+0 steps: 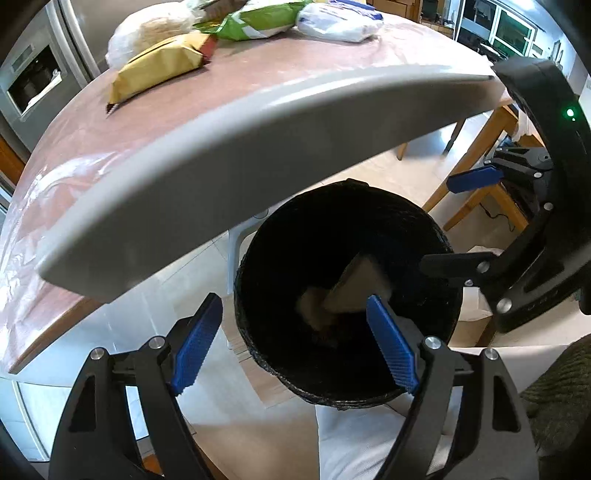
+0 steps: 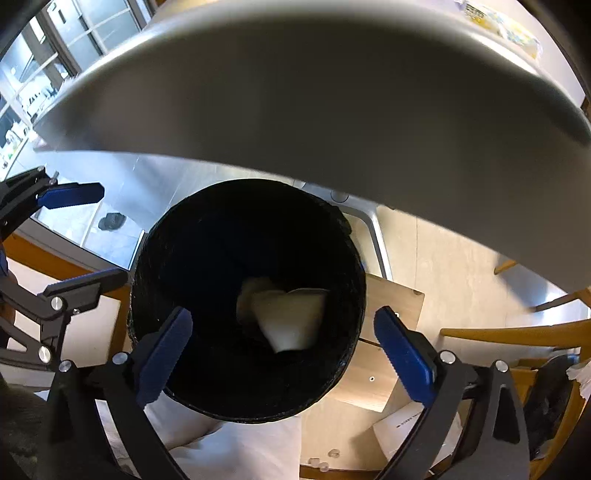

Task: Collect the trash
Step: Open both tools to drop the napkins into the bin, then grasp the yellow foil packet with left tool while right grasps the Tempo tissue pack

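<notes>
A round black bin (image 1: 314,201) stands on the floor below the table's edge. Beige crumpled paper (image 1: 354,291) lies at its bottom. My left gripper (image 1: 293,343) hangs over the bin's mouth, open, with nothing between its blue pads. My right gripper (image 1: 465,221) shows at the right, over the bin's far side. In the right wrist view the bin (image 2: 207,258) fills the middle with the pale paper (image 2: 291,317) deep inside. My right gripper (image 2: 286,356) is open and empty above it. The left gripper (image 2: 77,240) is at the left edge.
The grey-rimmed table (image 1: 229,147) overhangs the bin. A yellow packet (image 1: 159,70), a green bag (image 1: 255,22) and a white bag (image 1: 340,22) lie on it. A fridge (image 1: 33,85) stands left, a wooden chair (image 1: 476,203) right. White fabric (image 1: 369,435) lies below the bin.
</notes>
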`<state>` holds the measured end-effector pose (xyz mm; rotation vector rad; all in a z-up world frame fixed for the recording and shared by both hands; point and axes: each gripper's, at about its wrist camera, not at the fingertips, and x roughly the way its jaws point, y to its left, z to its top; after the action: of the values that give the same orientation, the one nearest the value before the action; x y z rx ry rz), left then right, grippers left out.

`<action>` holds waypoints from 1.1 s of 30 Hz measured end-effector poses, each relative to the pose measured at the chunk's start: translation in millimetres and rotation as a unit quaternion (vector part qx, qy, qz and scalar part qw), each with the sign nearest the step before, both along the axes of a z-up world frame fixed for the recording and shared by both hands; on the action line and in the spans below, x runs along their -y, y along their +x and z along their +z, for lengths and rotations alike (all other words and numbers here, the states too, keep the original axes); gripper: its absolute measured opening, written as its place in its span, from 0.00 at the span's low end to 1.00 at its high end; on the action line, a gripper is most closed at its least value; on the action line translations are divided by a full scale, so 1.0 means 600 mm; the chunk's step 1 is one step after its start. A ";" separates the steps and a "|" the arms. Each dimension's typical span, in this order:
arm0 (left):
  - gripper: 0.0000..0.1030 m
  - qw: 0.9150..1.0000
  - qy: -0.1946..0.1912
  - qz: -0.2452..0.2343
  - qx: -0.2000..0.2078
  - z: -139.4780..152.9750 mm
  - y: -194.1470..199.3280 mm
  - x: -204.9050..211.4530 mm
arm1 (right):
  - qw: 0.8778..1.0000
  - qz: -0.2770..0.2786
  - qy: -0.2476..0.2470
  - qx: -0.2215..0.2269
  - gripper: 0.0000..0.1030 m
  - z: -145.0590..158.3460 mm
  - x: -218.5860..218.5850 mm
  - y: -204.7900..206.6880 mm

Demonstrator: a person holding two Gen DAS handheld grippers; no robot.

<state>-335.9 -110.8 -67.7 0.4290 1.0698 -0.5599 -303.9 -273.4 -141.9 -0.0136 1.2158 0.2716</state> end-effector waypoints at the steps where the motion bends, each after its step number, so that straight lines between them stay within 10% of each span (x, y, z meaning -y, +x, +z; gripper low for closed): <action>1: 0.79 1.000 0.000 0.002 0.001 0.004 0.001 -0.005 | 1.000 -0.002 0.001 -0.002 0.95 0.002 0.002 0.000; 7: 0.79 0.999 -0.015 0.006 0.030 0.070 -0.005 -0.025 | 0.999 -0.001 -0.009 0.042 0.95 0.093 0.021 -0.031; 16: 0.89 0.985 -0.160 0.012 0.060 0.237 0.034 -0.064 | 0.978 -0.026 -0.028 0.207 0.95 0.276 0.049 0.002; 22: 0.90 0.985 -0.108 0.057 0.118 0.227 0.139 -0.030 | 0.978 -0.019 -0.064 0.198 0.95 0.235 0.037 0.118; 33: 0.90 0.992 -0.073 0.073 0.078 0.154 0.254 -0.001 | 0.985 -0.013 -0.081 0.152 0.95 0.180 0.028 0.196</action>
<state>-183.4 -110.2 24.6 0.2589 0.8962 -0.4631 -186.2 -289.9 -33.8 -0.1737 0.9307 0.1405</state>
